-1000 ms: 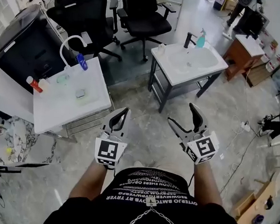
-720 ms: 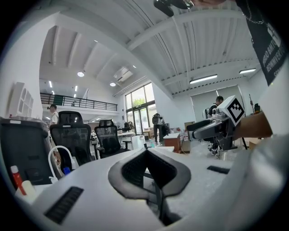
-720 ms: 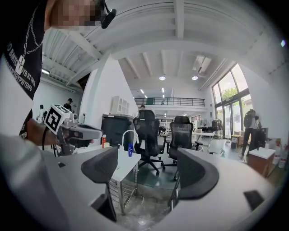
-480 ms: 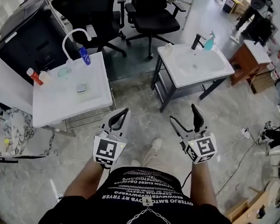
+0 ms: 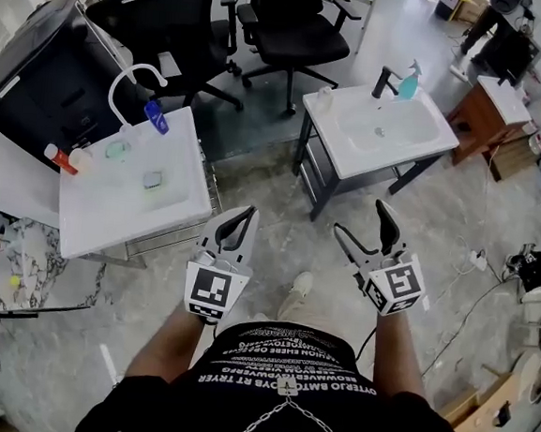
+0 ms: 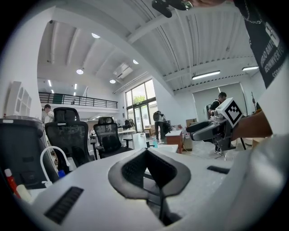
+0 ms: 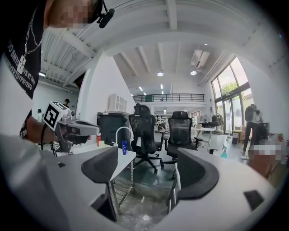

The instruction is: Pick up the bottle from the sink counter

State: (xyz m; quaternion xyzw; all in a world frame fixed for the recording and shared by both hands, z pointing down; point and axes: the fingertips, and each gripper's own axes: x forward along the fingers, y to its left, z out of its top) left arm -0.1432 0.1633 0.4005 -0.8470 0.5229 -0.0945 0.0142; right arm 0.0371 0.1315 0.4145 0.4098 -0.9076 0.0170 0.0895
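Observation:
A blue bottle (image 5: 157, 116) stands by the white faucet (image 5: 135, 74) on the left sink counter (image 5: 172, 213), with a red bottle (image 5: 55, 157) at the counter's far corner. A teal spray bottle (image 5: 409, 81) stands beside the black faucet (image 5: 385, 80) on the right sink counter (image 5: 337, 155). Both grippers hover over the floor, short of either counter. My left gripper (image 5: 246, 214) is shut with nothing in it. My right gripper (image 5: 359, 218) is open and empty. The right gripper view shows the blue bottle (image 7: 124, 147) ahead to the left.
Two black office chairs (image 5: 292, 24) stand behind the counters. A large black bin (image 5: 38, 77) sits at the left, a wooden cabinet (image 5: 501, 108) at the right. Cables and boxes (image 5: 520, 270) litter the floor on the right. Marbled floor (image 5: 288, 231) separates me from the counters.
The person has stepped forward, a shoe now showing below the grippers. Both grippers keep their pose: left shut, right open.

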